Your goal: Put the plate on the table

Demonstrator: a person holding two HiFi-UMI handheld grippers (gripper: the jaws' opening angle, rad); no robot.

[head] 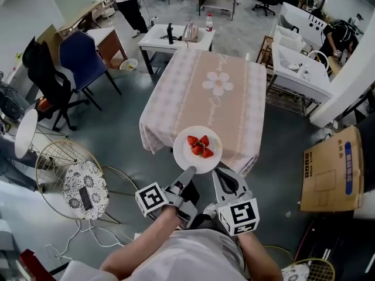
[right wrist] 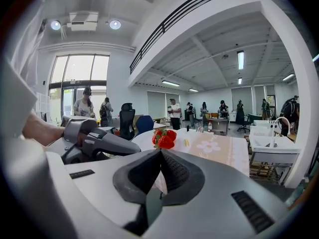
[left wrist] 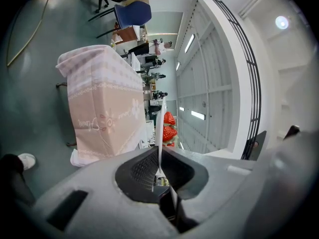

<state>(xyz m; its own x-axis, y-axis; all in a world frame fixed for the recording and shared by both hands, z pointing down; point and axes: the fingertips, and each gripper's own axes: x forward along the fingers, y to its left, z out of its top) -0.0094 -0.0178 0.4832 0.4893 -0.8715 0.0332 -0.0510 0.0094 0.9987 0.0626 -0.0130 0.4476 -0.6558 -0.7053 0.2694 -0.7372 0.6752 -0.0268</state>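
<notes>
A white plate [head: 198,151] with three strawberries [head: 199,146] hangs over the near edge of the table [head: 217,92], which wears a pink cloth with a flower print. My left gripper [head: 188,173] is shut on the plate's near-left rim, and my right gripper [head: 216,172] is shut on its near-right rim. The left gripper view has the plate [left wrist: 160,128] edge-on between the jaws, strawberries [left wrist: 169,126] on its far side and the table [left wrist: 102,108] beyond. From the right gripper view, the plate [right wrist: 145,139] and strawberries [right wrist: 164,139] lie just ahead, with the left gripper [right wrist: 99,139] beside them.
A blue chair [head: 82,54] and a black chair [head: 44,75] stand left of the table. A round wire stand [head: 64,168] is near my left side. A small white table [head: 176,37] lies behind, white units [head: 299,63] to the right, a cardboard box [head: 331,171] on the floor.
</notes>
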